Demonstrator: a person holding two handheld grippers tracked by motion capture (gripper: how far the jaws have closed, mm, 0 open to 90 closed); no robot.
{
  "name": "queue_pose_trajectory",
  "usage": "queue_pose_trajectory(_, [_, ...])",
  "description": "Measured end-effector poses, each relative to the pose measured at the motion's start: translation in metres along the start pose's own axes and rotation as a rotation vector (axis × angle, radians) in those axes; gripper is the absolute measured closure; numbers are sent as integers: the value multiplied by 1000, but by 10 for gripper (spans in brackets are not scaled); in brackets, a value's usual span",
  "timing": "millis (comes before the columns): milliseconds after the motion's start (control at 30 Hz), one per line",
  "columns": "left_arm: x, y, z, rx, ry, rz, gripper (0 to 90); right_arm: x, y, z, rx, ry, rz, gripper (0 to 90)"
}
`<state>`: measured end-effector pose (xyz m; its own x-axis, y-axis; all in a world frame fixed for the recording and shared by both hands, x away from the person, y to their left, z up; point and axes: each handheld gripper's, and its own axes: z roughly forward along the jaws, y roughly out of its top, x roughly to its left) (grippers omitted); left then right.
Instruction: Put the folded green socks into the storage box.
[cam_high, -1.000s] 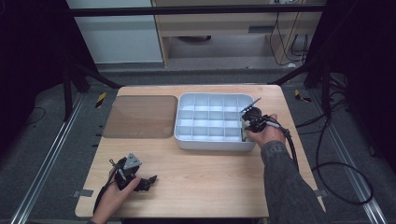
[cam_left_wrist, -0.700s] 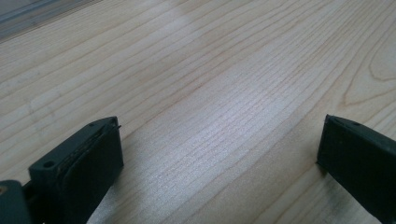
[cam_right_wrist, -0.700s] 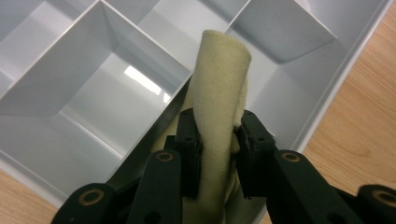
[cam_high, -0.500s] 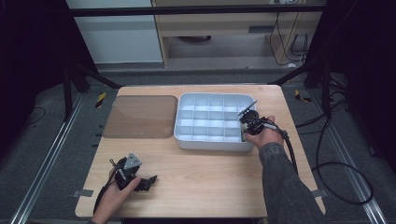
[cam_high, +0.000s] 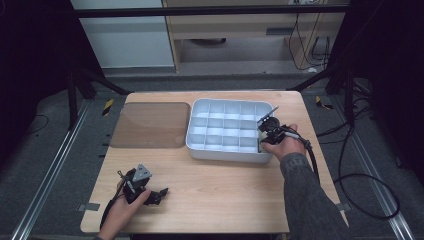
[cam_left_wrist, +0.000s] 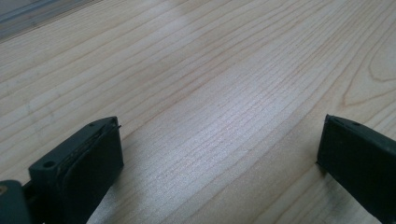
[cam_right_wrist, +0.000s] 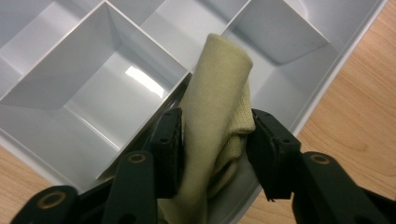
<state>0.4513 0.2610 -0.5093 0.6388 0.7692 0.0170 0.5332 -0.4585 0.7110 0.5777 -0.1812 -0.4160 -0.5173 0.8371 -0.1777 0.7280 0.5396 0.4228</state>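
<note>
A white compartment tray (cam_high: 200, 145) sits on the wooden table, right of centre. My right gripper (cam_high: 264, 136) hangs over the tray's near right corner, shut on a rolled beige cloth (cam_right_wrist: 217, 112); the same gripper (cam_right_wrist: 215, 140) squeezes the roll from both sides above a compartment of the tray (cam_right_wrist: 42, 140). My left gripper (cam_high: 161, 192) rests low at the table's near left, held by a hand. Its jaws stand wide apart over bare wood, so that gripper (cam_left_wrist: 219, 158) is open with nothing between them.
A flat brown translucent lid (cam_high: 150, 125) lies on the table left of the tray. The tray's compartments in view hold nothing. Cables (cam_high: 350, 175) trail off the table's right side. Bare wood (cam_high: 225, 190) spreads across the near middle.
The right gripper has shifted slightly toward the tray's near right corner with the cloth. The left gripper has stayed put.
</note>
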Motion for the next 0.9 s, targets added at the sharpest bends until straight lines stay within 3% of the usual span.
queue_pose_trajectory(267, [0,0,0,0,0,-1,0,-1,-1,-10,-22,8,24,468])
queue_pose_trajectory(900, [0,0,0,2,-1,1,0,-11,1,-42,-88,14,44,462])
